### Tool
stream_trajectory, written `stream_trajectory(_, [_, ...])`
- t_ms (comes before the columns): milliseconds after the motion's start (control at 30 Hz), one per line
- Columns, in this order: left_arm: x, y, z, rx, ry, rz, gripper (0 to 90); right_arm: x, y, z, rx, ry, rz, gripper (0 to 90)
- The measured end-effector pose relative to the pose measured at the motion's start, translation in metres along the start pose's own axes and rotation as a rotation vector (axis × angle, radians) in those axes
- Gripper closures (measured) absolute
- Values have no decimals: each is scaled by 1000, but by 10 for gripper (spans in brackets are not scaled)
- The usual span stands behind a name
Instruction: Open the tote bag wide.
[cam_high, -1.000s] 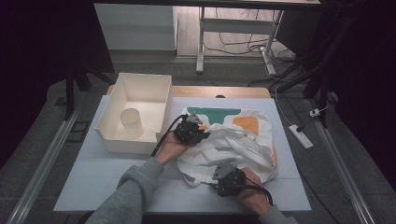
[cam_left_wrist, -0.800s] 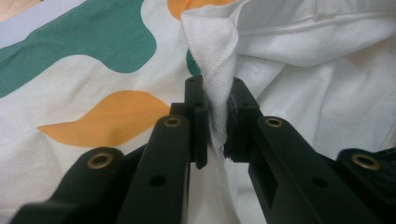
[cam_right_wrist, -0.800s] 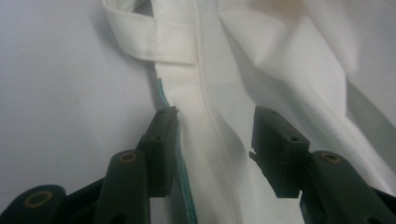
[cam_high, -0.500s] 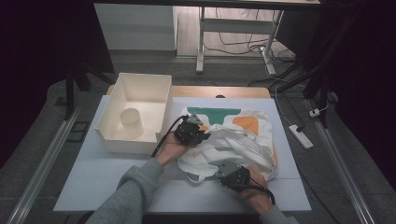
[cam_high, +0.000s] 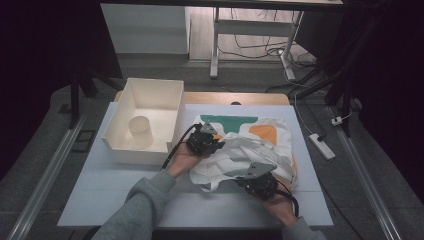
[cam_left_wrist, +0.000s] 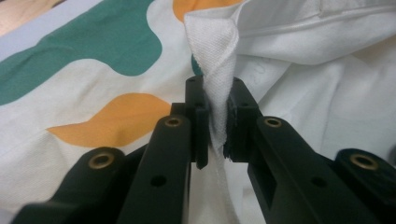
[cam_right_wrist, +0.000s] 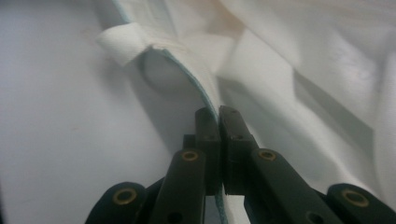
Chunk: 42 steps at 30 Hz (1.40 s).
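A white cloth (cam_high: 250, 147) with green and orange shapes lies crumpled on the pale table (cam_high: 125, 200). My left gripper (cam_high: 206, 141) sits at the cloth's left side, shut on a twisted white strap (cam_left_wrist: 215, 60) that rises between its jaws in the left gripper view (cam_left_wrist: 215, 119). My right gripper (cam_high: 256, 181) is at the cloth's near edge. Its jaws have just been closing and now pinch the cloth's thin hem (cam_right_wrist: 208, 95) in the right gripper view (cam_right_wrist: 218, 122). A small white loop (cam_right_wrist: 122, 43) sticks out of that hem farther along.
A cream open bin (cam_high: 167, 117) stands at the table's back left, close to the left gripper, with a pale cup (cam_high: 140, 129) inside. A power strip (cam_high: 321, 146) lies on the floor to the right. A metal table frame (cam_high: 215, 45) stands behind.
My right gripper has shifted slightly right and away from the table's near edge, onto the cloth's near edge. The left gripper has kept still with the strap in it.
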<state>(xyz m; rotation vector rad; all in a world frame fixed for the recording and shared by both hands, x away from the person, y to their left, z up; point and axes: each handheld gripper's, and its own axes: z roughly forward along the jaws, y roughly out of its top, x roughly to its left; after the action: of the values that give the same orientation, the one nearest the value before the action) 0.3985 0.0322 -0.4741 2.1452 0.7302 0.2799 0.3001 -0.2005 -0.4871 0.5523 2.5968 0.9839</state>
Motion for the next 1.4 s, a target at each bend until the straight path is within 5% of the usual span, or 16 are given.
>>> stream_trajectory(167, [1, -1, -2, -18, 18, -9, 818, 3, 4, -6, -21, 37, 0, 874])
stream_trajectory(400, [2, 1, -13, -78, 74, -26, 826, 13, 15, -40, -148, 83, 7, 876])
stream_trajectory(667, [-4, 5, -18, -101, 50, -39, 826, 28, 8, -71, -174, 105, 17, 876])
stream_trajectory(800, [-7, 4, -13, -84, 54, -26, 824, 27, 0, -63, -133, 147, 41, 876])
stream_trajectory(1133, [-4, 1, -7, -72, 43, -36, 822, 12, -21, -29, 18, 167, 101, 874])
stream_trajectory(1267, [-5, 1, -6, -70, 43, -30, 820, 12, -24, -24, 49, 122, 80, 861])
stream_trajectory(1400, [-5, 1, -6, -68, 40, -26, 818, 11, -24, -25, 30, 148, 85, 703])
